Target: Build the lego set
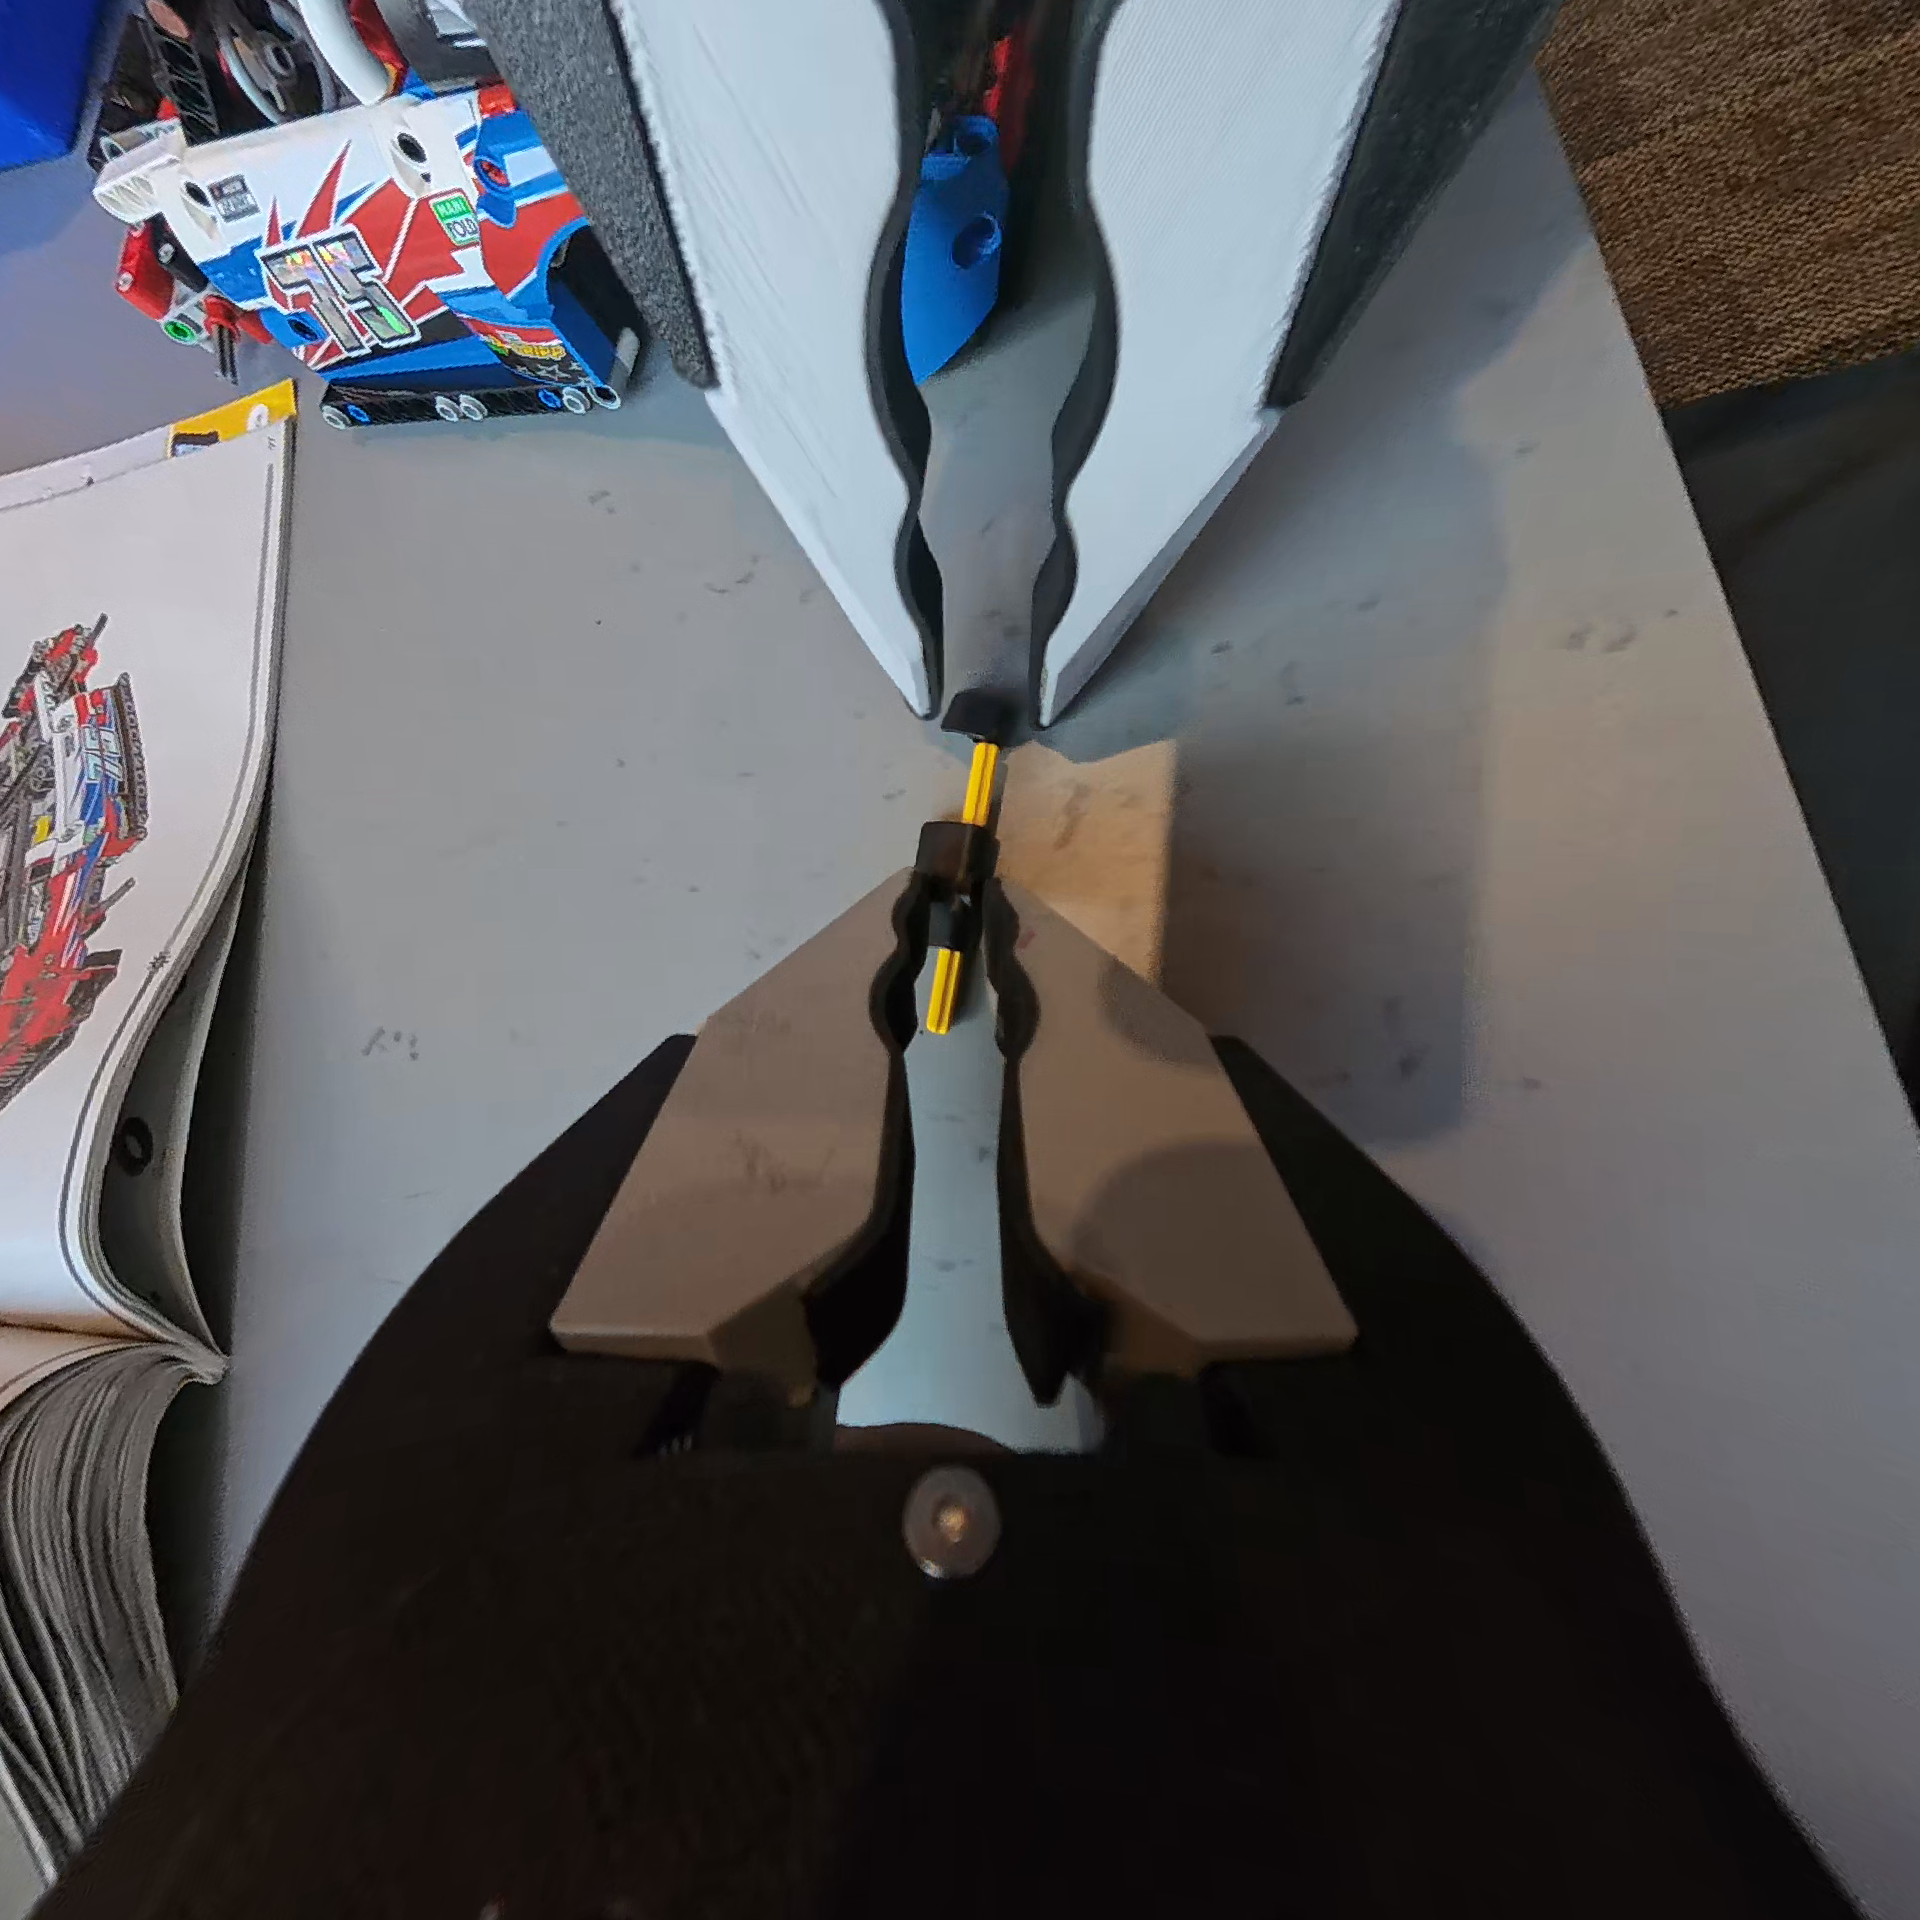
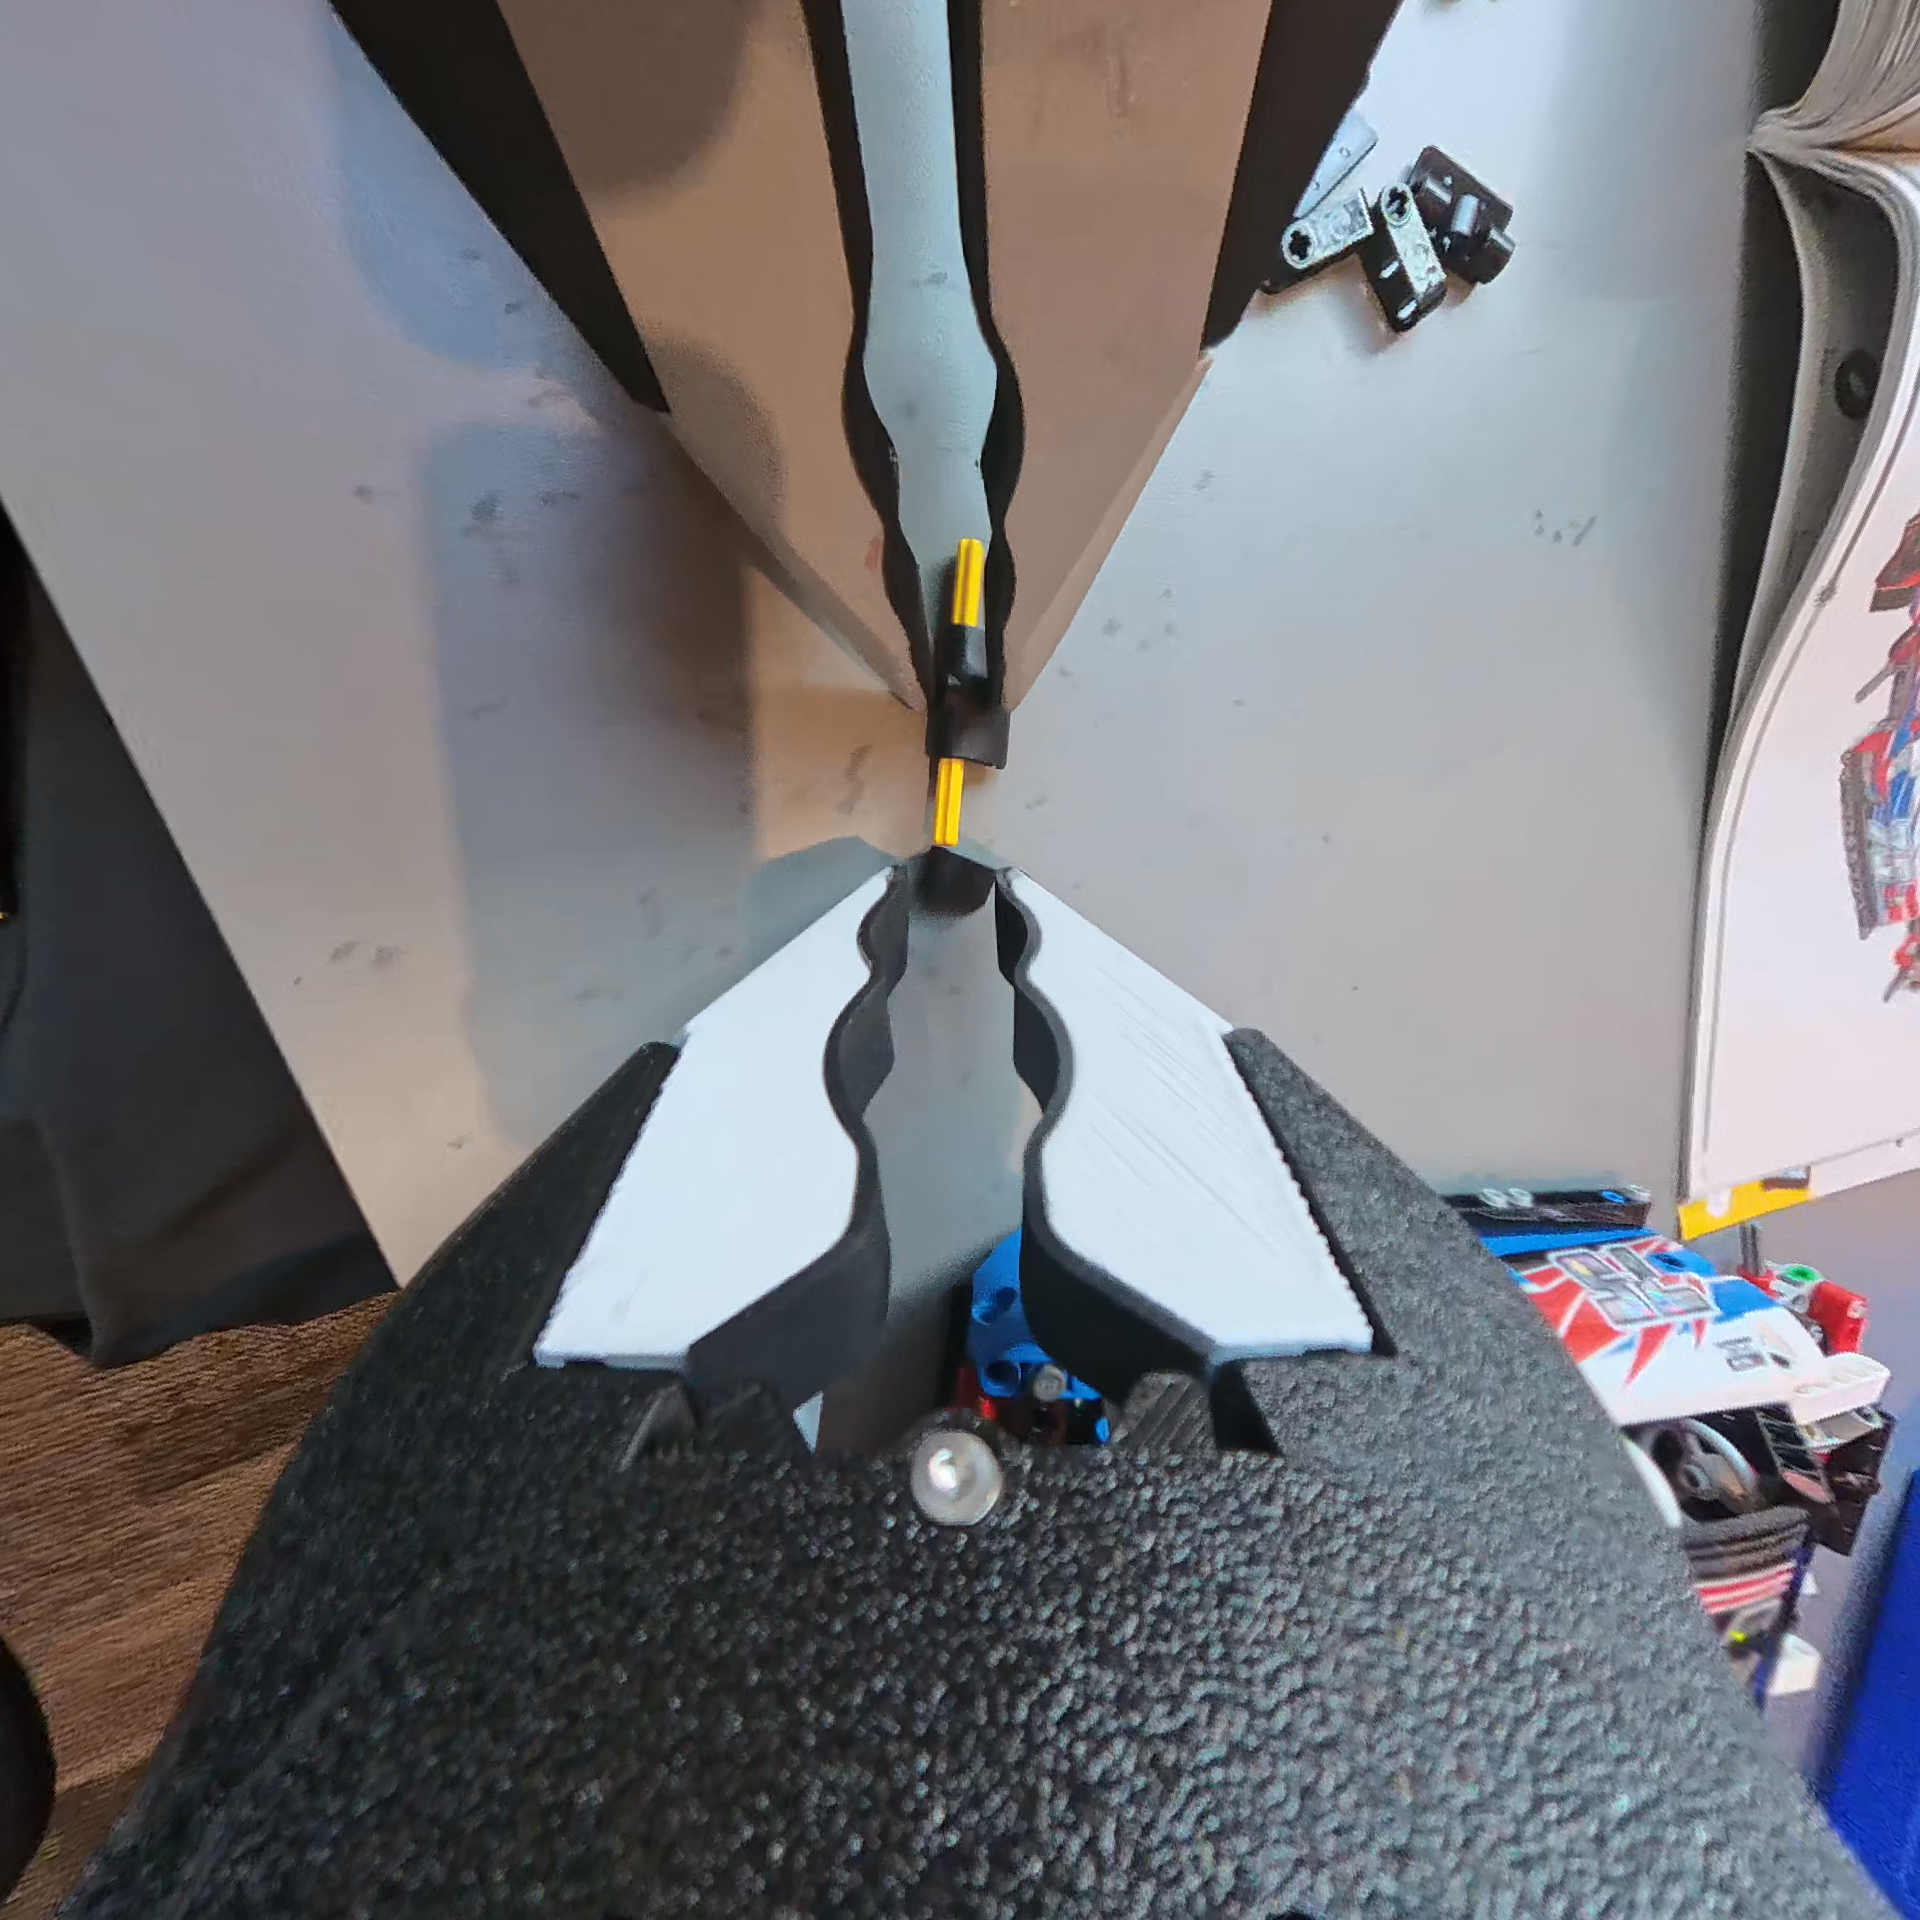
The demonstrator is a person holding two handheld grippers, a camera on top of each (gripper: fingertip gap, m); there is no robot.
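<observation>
Left wrist view: our left gripper (image 1: 951, 894) clamps the yellow axle (image 1: 980, 781); at its far end our right gripper (image 1: 982, 717) pinches a black bush (image 1: 977, 715).

Glossy plastic yellow axle (image 1: 980, 779); scuffed matt table (image 1: 582, 727) (perhaps laminate).

Opposed close wrist views, shared tabletop (image 1: 520, 727)
</observation>
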